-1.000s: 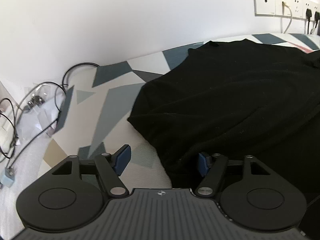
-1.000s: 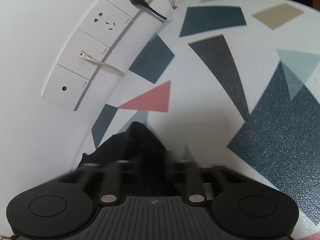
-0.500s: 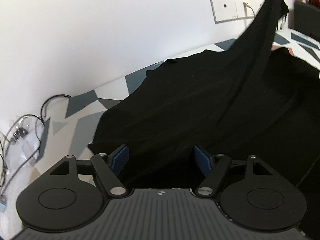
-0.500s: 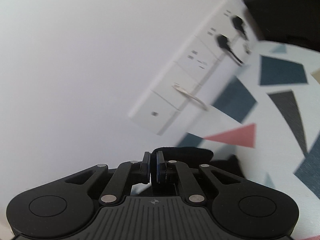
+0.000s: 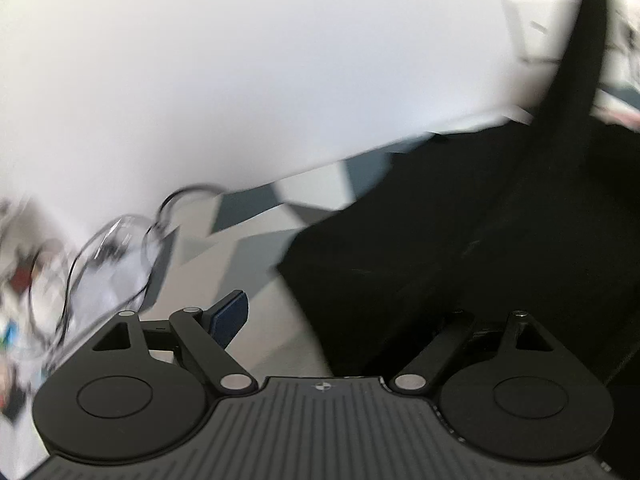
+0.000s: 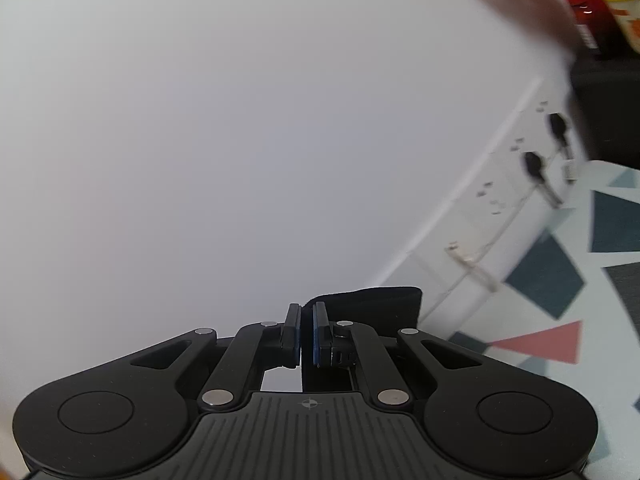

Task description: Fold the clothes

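Garment (image 6: 376, 300) higher, between right fingers (image 6: 320, 330)

Black garment (image 5: 460, 248), soft and matte, spread in loose folds over the patterned counter (image 5: 312, 192). One part drawn up into a narrow taut strip rising past the top of the left view. Folded black edge (image 6: 368, 300) pinched, poking out sideways.

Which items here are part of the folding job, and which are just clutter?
Job: black garment; right gripper, shut on its edge; left gripper, open at the garment's edge.

Lying about: tangled cables; wall sockets with black plugs; patterned table cover.
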The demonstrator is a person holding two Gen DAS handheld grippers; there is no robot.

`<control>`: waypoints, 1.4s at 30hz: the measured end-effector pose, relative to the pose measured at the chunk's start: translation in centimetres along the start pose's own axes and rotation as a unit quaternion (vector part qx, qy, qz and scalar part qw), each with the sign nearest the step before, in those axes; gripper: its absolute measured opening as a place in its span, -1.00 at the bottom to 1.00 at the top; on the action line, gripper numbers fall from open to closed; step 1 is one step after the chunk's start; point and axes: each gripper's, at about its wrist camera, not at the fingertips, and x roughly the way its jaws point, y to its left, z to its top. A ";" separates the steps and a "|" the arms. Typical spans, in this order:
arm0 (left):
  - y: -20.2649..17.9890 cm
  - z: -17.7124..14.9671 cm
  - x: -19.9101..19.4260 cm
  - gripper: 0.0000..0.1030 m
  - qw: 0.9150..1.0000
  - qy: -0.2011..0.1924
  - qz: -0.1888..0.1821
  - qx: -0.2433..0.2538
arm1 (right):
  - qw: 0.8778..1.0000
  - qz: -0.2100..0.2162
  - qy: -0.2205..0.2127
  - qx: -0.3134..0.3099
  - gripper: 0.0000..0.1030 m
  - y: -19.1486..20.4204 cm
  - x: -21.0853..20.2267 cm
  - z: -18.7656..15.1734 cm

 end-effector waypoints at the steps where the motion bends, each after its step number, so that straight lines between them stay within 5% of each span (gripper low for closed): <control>1: 0.6 0.1 0.2 0.64 1.000 0.004 0.005 -0.011 | 1.000 -0.016 0.006 0.009 -0.91 -0.8 0.3 0.0; 8: 5.1 0.5 1.7 0.64 0.995 0.030 0.037 -0.090 | 0.990 -0.100 0.084 0.058 -0.91 -4.2 4.3 -2.6; 13: 9.8 -0.7 2.6 0.71 0.981 0.062 0.024 -0.185 | 0.996 0.012 0.076 0.054 -0.91 -1.3 4.0 -3.4; 16: 8.7 -1.6 2.6 0.71 0.988 0.071 0.018 -0.134 | 0.995 -0.004 0.078 0.057 -0.91 -3.1 3.1 -4.1; 23: 5.0 -2.3 1.7 0.71 0.998 0.052 0.016 -0.002 | 0.976 -0.177 0.102 0.080 -0.91 -14.7 1.8 -8.0; 30: 6.0 -1.5 1.5 0.73 0.999 0.035 0.004 0.024 | 0.982 -0.158 0.081 0.065 -0.91 -14.4 -1.1 -8.8; 37: 5.4 -2.8 0.7 0.73 0.996 0.038 -0.040 0.074 | 0.968 -0.217 0.110 0.060 -0.89 -17.1 -2.3 -10.9; 40: 6.2 -2.6 -0.3 0.74 0.994 0.048 -0.068 0.076 | 0.966 -0.231 0.107 0.048 -0.64 -16.0 -3.0 -11.0; 41: 6.5 -2.5 -0.7 0.74 0.993 0.051 -0.077 0.074 | 0.965 -0.237 0.101 0.039 -0.37 -15.3 -3.2 -10.8; 42: 7.0 -2.4 -1.1 0.74 0.992 0.052 -0.090 0.066 | 0.966 -0.241 0.092 0.024 -0.29 -14.5 -3.3 -10.5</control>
